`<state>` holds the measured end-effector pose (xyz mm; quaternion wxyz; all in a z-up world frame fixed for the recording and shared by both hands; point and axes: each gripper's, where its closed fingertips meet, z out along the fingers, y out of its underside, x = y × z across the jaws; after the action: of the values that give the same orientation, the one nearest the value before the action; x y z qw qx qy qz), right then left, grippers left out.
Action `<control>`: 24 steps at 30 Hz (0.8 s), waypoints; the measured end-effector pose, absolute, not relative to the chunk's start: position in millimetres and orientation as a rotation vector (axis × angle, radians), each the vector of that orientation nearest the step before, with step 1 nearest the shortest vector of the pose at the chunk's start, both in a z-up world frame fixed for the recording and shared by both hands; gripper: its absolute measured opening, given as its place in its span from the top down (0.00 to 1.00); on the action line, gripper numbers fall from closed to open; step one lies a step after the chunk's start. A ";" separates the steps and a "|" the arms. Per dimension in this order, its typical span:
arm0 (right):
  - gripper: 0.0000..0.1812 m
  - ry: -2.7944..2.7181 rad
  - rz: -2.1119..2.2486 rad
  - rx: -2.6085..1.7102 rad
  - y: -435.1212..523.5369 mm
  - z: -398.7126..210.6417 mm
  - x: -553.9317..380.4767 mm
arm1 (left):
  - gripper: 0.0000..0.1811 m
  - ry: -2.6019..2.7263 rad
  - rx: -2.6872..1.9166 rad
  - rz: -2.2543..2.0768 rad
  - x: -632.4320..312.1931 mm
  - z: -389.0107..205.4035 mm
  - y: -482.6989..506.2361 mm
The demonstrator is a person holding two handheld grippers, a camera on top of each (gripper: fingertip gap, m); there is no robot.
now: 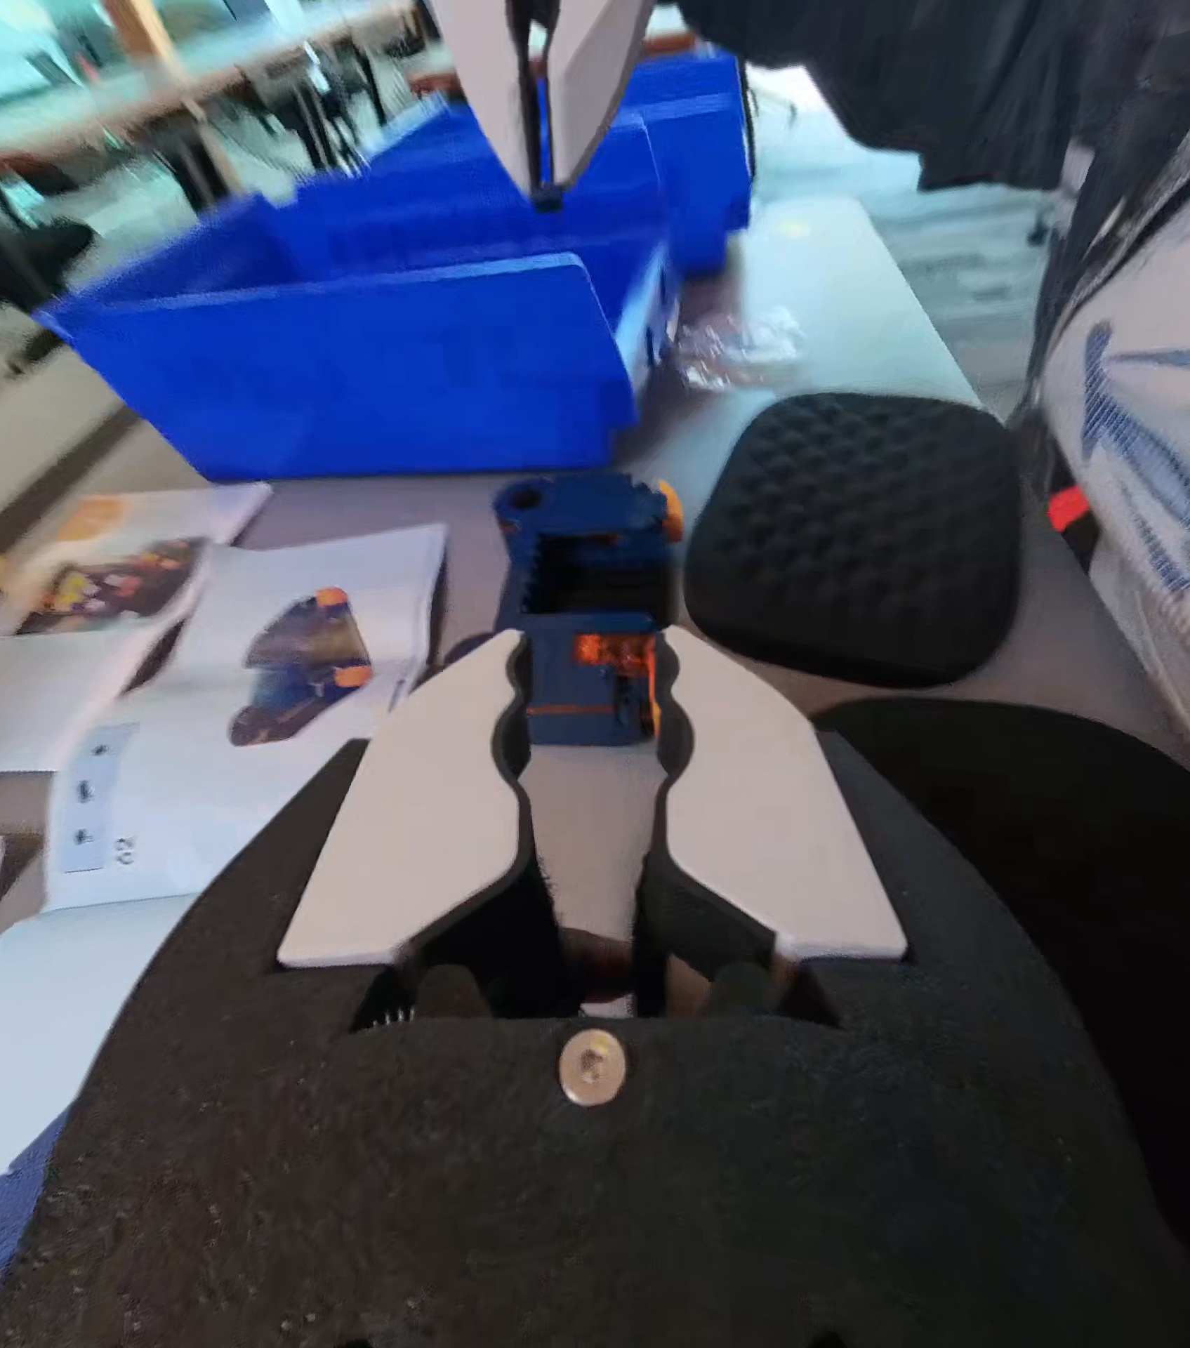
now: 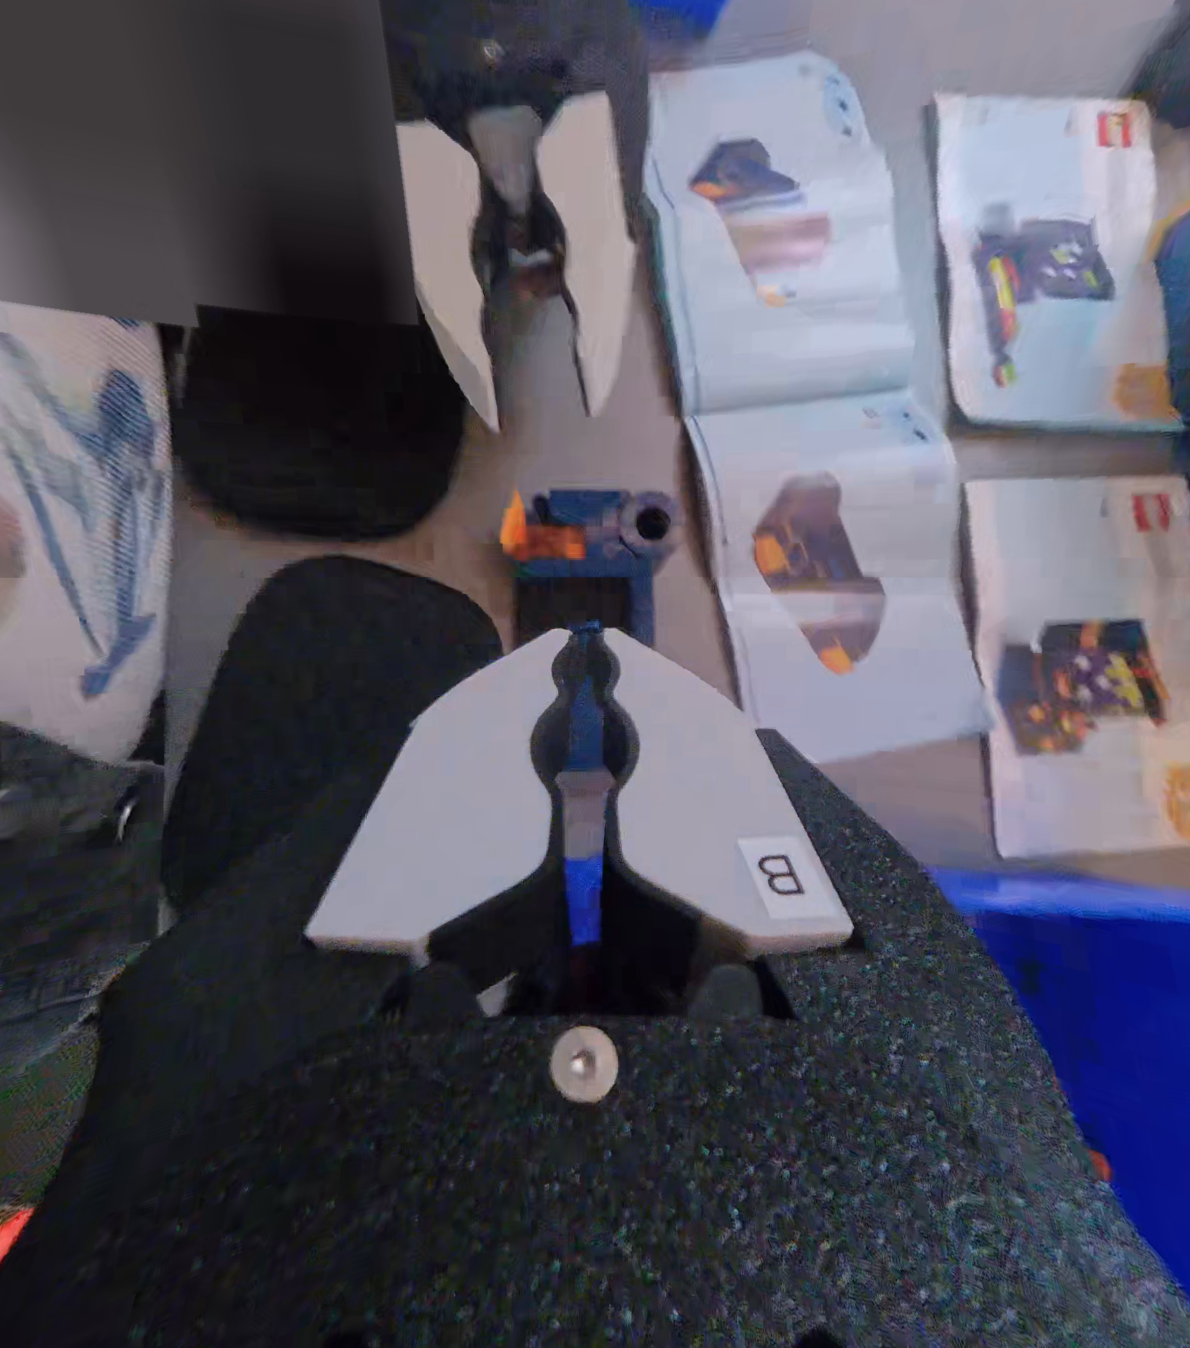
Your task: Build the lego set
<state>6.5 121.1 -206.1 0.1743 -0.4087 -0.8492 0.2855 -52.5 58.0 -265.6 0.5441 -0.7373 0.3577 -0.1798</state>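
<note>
Between the left gripper's (image 1: 592, 656) spread white fingers sits a blocky blue-orange lego model (image 1: 588, 613); right gripper (image 2: 588, 638) seemingly pinches a thin blue piece (image 2: 586, 718)

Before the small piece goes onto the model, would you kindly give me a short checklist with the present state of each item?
1. Right claw shut on the small dark blue lego piece: ok.
2. Left claw steadying the blue and orange lego model: fingers flank its near end; contact cannot tell.
3. Model resting on the grey table: ok.
4. Model's dark open cavity unobstructed: ok.
5. Piece's orientation against the studs: cannot tell, blurred.
6. Open white instruction booklet beside the model in view: ok.
</note>
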 end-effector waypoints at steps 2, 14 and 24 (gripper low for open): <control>0.99 -2.467 0.751 -1.146 97.5 -226.4 -12.2 | 0.82 0.892 -1.801 -0.424 -46.8 -278.2 60.0; 0.98 -2.733 0.430 -1.149 82.3 -308.1 -42.7 | 0.91 0.881 -1.888 -0.243 -50.4 -306.5 68.3; 0.98 -2.768 0.377 -1.105 77.6 -315.4 -47.6 | 0.92 0.845 -1.891 -0.264 -53.2 -304.4 69.8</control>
<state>-47.6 77.6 -315.4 0.0684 -0.3670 -0.9192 0.1252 -53.2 69.8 -304.4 0.5029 -0.7827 0.3500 -0.1094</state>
